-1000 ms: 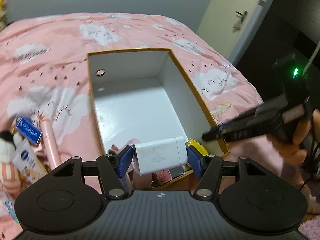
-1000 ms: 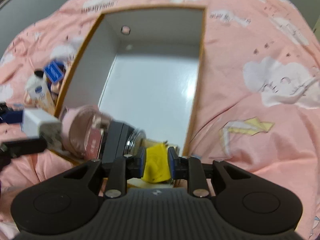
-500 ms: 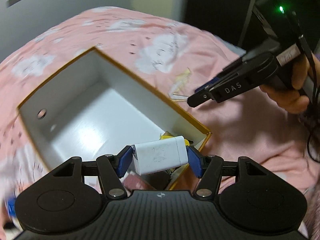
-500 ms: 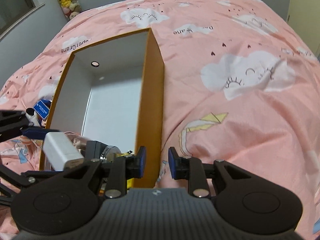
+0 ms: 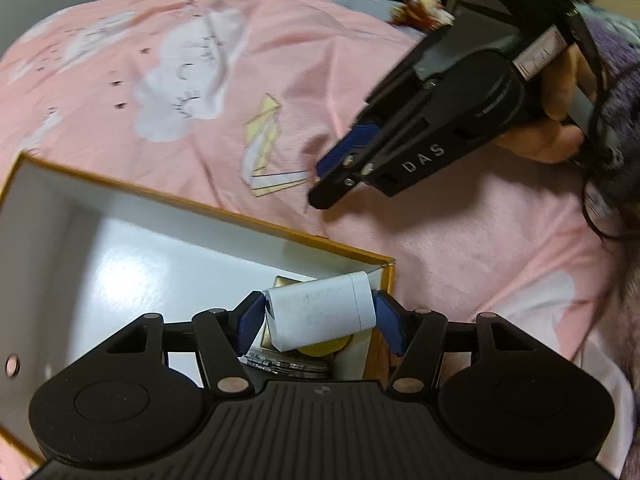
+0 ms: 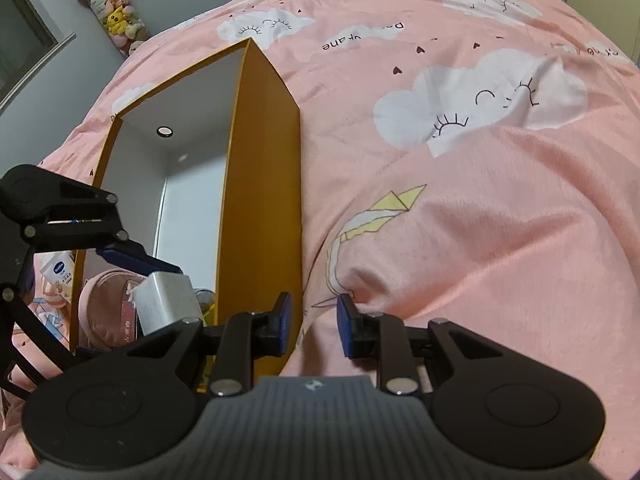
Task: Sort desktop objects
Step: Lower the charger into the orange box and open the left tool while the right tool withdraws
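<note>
My left gripper is shut on a white charger block and holds it over the near right corner of the orange box with a white inside. Under the charger lie a yellow object and a round metal lid. In the right wrist view the charger hangs in the left gripper over a pink pouch in the box. My right gripper is open and empty, just outside the box's right wall above the pink bedspread; it also shows in the left wrist view.
The box sits on a pink cloud-print bedspread. A small white tube and other items lie on the bed left of the box. Plush toys hang on the far wall.
My right gripper let go of the yellow object in the box and pulled back out to the right of it. My left gripper swung right with the charger toward the box's near right corner.
</note>
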Available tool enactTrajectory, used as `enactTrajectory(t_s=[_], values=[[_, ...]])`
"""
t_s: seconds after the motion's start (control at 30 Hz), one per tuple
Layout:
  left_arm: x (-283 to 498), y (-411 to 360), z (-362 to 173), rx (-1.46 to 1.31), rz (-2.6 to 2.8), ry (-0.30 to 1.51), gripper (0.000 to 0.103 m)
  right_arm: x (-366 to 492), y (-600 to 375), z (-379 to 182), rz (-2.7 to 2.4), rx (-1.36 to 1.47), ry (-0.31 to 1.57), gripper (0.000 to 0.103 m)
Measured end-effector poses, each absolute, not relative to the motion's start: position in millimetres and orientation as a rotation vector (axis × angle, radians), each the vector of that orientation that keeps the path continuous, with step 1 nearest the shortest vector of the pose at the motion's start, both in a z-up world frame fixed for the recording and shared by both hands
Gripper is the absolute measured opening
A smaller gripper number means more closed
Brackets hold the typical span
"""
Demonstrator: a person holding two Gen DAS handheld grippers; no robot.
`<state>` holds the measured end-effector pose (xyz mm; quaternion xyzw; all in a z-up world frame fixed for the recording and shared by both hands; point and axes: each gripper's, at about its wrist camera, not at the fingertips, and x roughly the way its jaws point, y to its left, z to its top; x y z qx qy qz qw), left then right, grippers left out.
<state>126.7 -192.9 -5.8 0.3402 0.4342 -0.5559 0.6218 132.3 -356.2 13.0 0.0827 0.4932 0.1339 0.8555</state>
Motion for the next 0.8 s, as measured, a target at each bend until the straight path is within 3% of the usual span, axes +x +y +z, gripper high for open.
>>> enactTrajectory(t_s=[0.3,0.8], values=[[143.9,-201.4,-19.0,0.784,-1.304,1.083,0.067,131.8,-354.1,10.8,0.294,0.182,1.035,0.028],[167.0,-177.0,-22.0,0.476,-1.142,1.3,0.064,126.2,-345.4,13.6,0.291,0.148,1.016,0.03]])
